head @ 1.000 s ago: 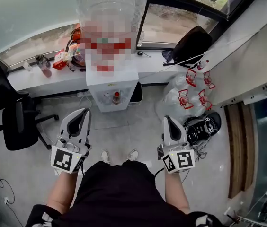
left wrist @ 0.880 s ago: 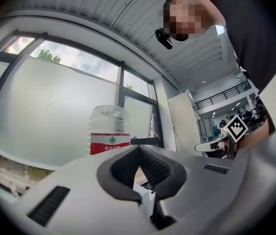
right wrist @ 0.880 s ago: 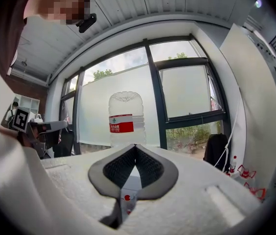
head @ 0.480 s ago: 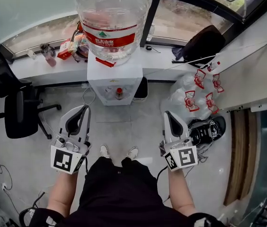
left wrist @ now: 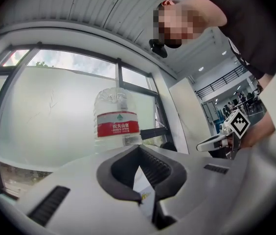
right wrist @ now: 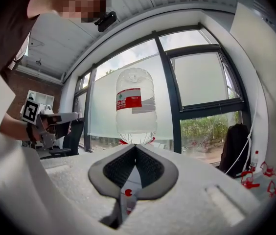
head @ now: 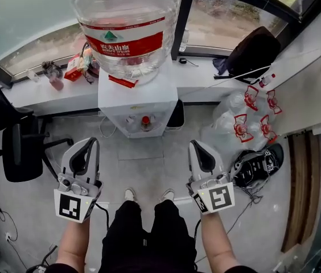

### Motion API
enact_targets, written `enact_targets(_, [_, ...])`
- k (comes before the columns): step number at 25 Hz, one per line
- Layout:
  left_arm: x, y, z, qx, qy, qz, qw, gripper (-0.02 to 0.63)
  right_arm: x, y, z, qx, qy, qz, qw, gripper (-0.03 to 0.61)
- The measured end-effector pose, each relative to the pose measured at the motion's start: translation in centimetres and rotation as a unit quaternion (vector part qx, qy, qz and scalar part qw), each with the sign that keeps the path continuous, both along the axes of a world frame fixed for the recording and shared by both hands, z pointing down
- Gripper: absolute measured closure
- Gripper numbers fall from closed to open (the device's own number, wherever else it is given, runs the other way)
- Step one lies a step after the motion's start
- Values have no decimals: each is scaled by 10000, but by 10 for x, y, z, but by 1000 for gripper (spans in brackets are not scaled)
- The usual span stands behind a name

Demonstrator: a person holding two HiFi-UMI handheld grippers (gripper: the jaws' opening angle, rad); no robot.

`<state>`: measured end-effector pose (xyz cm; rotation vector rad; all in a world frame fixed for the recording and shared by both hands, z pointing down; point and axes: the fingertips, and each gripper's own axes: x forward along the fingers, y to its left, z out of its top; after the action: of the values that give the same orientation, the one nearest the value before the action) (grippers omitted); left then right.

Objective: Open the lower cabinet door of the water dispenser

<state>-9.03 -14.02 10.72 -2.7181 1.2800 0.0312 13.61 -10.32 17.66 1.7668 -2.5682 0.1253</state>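
The white water dispenser (head: 136, 98) stands against the window wall with a big clear bottle (head: 123, 27) with a red label on top. Its red tap (head: 145, 120) faces me; the lower cabinet door is hidden from above. My left gripper (head: 92, 141) and right gripper (head: 193, 144) hover over the floor short of the dispenser, both pointing at it, both shut and holding nothing. In the left gripper view the bottle (left wrist: 117, 124) rises above the shut left gripper (left wrist: 139, 150). In the right gripper view the red tap (right wrist: 126, 192) shows behind the shut right gripper (right wrist: 135, 147).
A black office chair (head: 18, 152) stands at the left. Right of the dispenser lie a bag of empty bottles with red handles (head: 246, 118) and black shoes (head: 257, 164). A black backpack (head: 257, 50) and small clutter (head: 75, 64) sit on the sill. My feet (head: 149, 195) are between the grippers.
Both grippers have sunk lower and sit further down in the head view. The dispenser and bottle now loom larger and closer. The jaws stayed shut.
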Motion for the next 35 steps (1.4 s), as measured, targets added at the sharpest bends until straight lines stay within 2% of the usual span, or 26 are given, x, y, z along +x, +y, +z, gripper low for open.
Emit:
enact_targets(5, [5, -8, 75, 9, 56, 71, 10000, 606, -8, -14, 60, 167, 83, -92, 9998, 574])
enact_targets(11, [18, -12, 152, -47, 233, 184, 9995, 606, -9, -22, 142, -37, 350, -440, 9984, 574])
enact_targets(14, [9, -19, 183, 22, 285, -5, 9996, 606, -14, -33, 195, -138, 371, -625, 9973, 574])
enact_targets(22, [7, -29, 270, 230, 195, -195, 9994, 606, -21, -62, 300, -56, 273, -955, 9950, 574])
enact_targets(29, [-8, -21, 354, 370, -56, -430, 9984, 606, -24, -67, 386, -144, 318, -1259, 9914, 574])
enact_targets(32, [-12, -24, 397, 388, -97, -306, 9987, 606, -45, -72, 417, 123, 621, -1435, 9876, 574])
enact_targets(35, [-18, -30, 427, 542, -12, -243, 9982, 606, -55, -82, 436, 464, 576, -1392, 9875, 574])
